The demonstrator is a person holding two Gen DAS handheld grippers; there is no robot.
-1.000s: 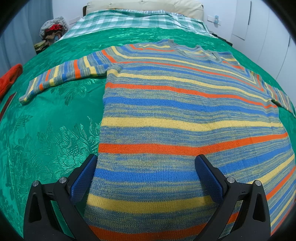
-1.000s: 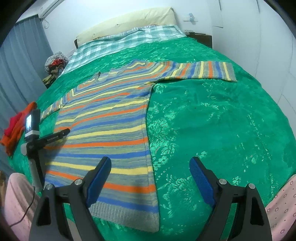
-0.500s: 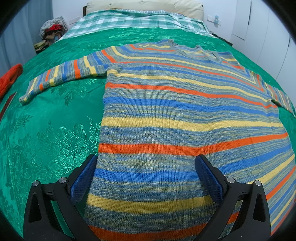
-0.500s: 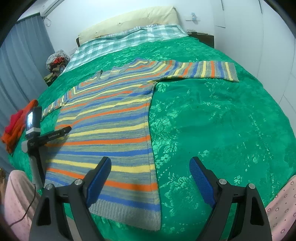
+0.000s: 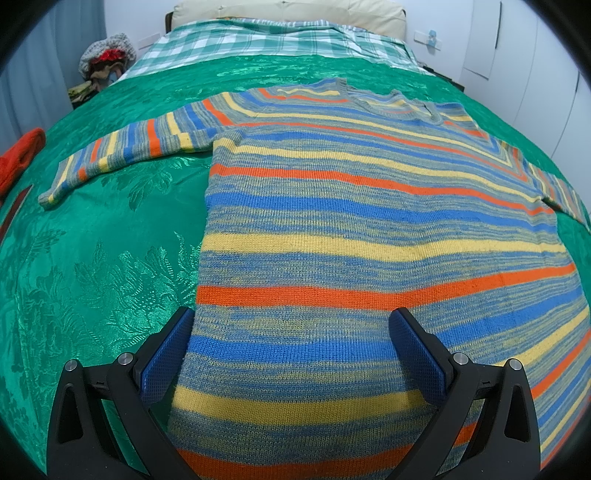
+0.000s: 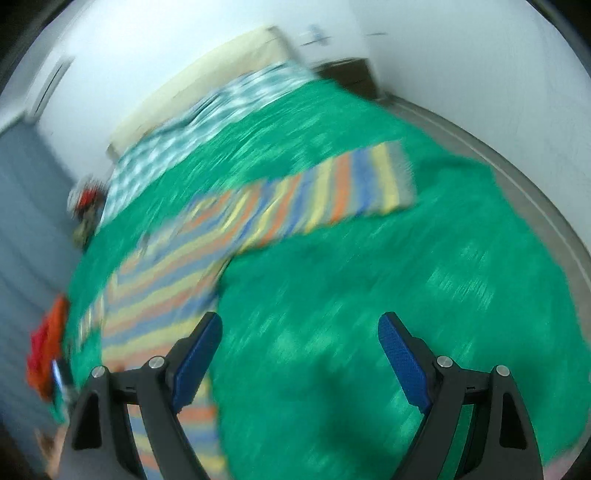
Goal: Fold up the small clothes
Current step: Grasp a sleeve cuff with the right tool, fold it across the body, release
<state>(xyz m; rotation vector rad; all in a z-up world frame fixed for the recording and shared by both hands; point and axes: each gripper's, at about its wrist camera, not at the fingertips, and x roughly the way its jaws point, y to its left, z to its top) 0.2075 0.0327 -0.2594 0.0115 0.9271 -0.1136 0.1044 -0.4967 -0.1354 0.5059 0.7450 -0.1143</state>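
Note:
A striped knit sweater (image 5: 369, 221) in blue, yellow and orange lies flat on the green bedspread (image 5: 92, 258), both sleeves spread out. My left gripper (image 5: 291, 347) is open and empty, hovering over the sweater's lower hem area near its left edge. The right wrist view is motion-blurred. There my right gripper (image 6: 299, 343) is open and empty above the bedspread (image 6: 369, 295), to the right of the sweater's body (image 6: 159, 288). The sweater's right sleeve (image 6: 332, 192) stretches ahead of it.
A checked green blanket (image 5: 258, 40) and a cream pillow (image 5: 288, 9) lie at the head of the bed. A red-orange garment (image 5: 18, 158) sits at the bed's left edge. A pile with a knit hat (image 5: 105, 55) is beside the bed. White wardrobes (image 5: 535, 74) stand to the right.
My right gripper has swung fast forward and to the right, toward the sweater's right sleeve; its view is now blurred. My left gripper has not moved.

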